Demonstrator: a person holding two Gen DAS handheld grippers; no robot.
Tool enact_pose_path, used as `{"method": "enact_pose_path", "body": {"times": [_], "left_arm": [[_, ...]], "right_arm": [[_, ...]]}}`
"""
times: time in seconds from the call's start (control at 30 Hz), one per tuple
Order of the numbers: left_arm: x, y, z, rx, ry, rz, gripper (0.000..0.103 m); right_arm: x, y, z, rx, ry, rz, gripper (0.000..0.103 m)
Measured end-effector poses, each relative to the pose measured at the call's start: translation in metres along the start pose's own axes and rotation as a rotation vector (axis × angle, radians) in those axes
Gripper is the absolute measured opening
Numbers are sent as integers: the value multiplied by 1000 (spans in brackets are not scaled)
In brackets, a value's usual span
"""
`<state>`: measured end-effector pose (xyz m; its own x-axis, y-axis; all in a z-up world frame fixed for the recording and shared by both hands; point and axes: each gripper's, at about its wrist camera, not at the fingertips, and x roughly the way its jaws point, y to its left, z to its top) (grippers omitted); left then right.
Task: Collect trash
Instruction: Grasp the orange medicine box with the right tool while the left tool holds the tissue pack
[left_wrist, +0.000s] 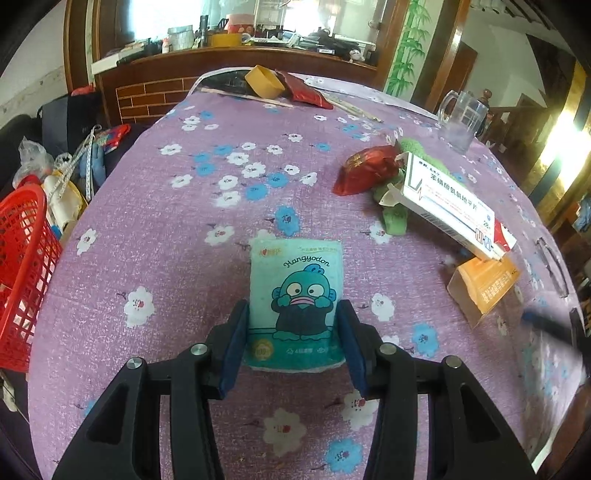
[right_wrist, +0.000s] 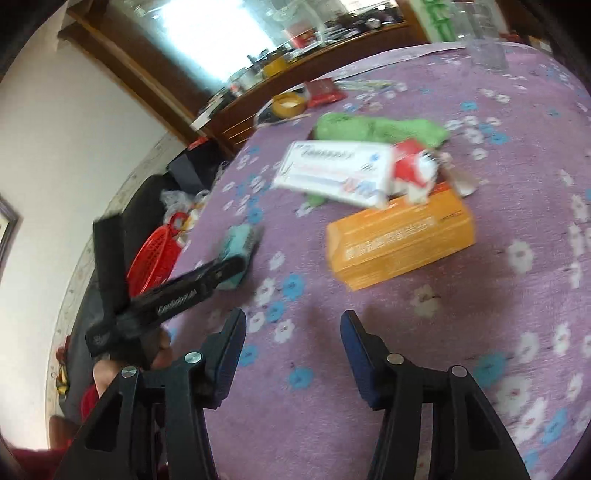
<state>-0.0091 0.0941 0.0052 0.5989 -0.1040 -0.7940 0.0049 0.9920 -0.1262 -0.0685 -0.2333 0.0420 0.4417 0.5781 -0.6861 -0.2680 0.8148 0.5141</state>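
A: While the teal tissue pack (left_wrist: 295, 295) lies flat on the purple flowered tablecloth (left_wrist: 166, 229), the left gripper (left_wrist: 293, 332) has its pads on either side of the pack's near half, so I'd log this as the grab step for one piece of trash

B: Closed on it?

A: Pads (left_wrist: 236, 339) look to be touching both long edges, jaws narrowed to pack width, no gap visible. Pack is flat on the cloth, not lifted. I'd call it gripped

B: Why from that end?

A: My guess: near end is the easy reach, and the red basket (left_wrist: 22, 280) sits just off the table's left edge, likely the bin, so a short carry left

B: Right side?

A: Right gripper (right_wrist: 293, 343) hovers over bare cloth, fingers wide apart, holding nothing. View is blurred. Orange box (right_wrist: 400, 240) lies ahead of it, a bit right, with the white medicine box (right_wrist: 332, 171) propped on its far end. I'd guess that's its next target

B: Other stuff?

A: Green cloth (left_wrist: 395, 218) under the white box, red foil wrapper (left_wrist: 365, 171) just left of it, glass mug (left_wrist: 460, 120) far right, yellow tape roll (left_wrist: 264, 83) and a second red wrapper (left_wrist: 304, 90) at the far edge, well apart from the pack

B: Risk?

A: Soft pack may squash or slip on lift
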Motion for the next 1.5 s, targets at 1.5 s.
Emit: {"method": "enact_pose_path", "body": {"times": [1.5], "left_arm": [[-1, 3, -1, -6, -5, -22, 47]], "right_arm": [[60, 63, 5, -443, 165, -137, 65]]}}
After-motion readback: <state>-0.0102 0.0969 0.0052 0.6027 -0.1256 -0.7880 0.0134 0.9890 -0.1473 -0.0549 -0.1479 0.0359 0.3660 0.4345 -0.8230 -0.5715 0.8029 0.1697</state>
